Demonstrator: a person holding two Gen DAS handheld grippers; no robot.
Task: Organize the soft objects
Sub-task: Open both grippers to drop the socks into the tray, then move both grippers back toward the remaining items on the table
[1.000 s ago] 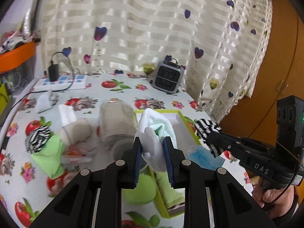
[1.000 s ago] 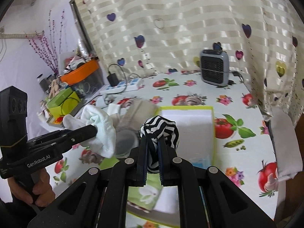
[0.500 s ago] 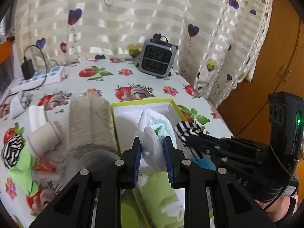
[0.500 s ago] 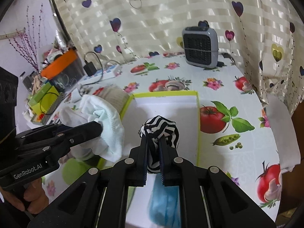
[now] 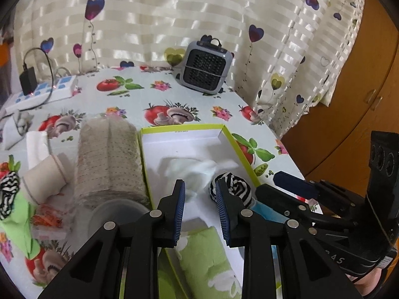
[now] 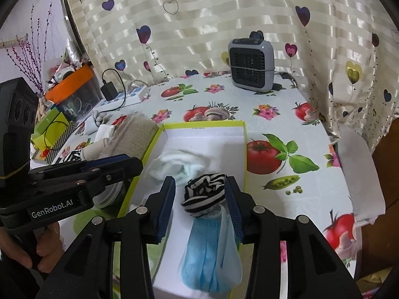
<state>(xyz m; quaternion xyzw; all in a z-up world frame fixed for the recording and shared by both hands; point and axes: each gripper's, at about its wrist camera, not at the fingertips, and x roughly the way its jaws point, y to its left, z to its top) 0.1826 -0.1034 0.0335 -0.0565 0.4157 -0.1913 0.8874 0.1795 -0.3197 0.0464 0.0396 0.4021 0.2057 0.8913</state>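
Right wrist view shows my right gripper (image 6: 200, 200) with jaws just sprung wide around the striped sock ball (image 6: 203, 194), which lies loose on the blue face mask (image 6: 212, 249) inside the green-rimmed box (image 6: 245, 149), beside the white cloth (image 6: 179, 164).

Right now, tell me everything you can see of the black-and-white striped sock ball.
The striped sock ball is a soft knit bundle, rolled into a rough ball with wavy black and white stripes. It sits inside the green-rimmed white box, on top of the upper end of a blue face mask, just in front of a crumpled white cloth. The right gripper has just been opening; the ball lies between its blue pads, which no longer press on it.
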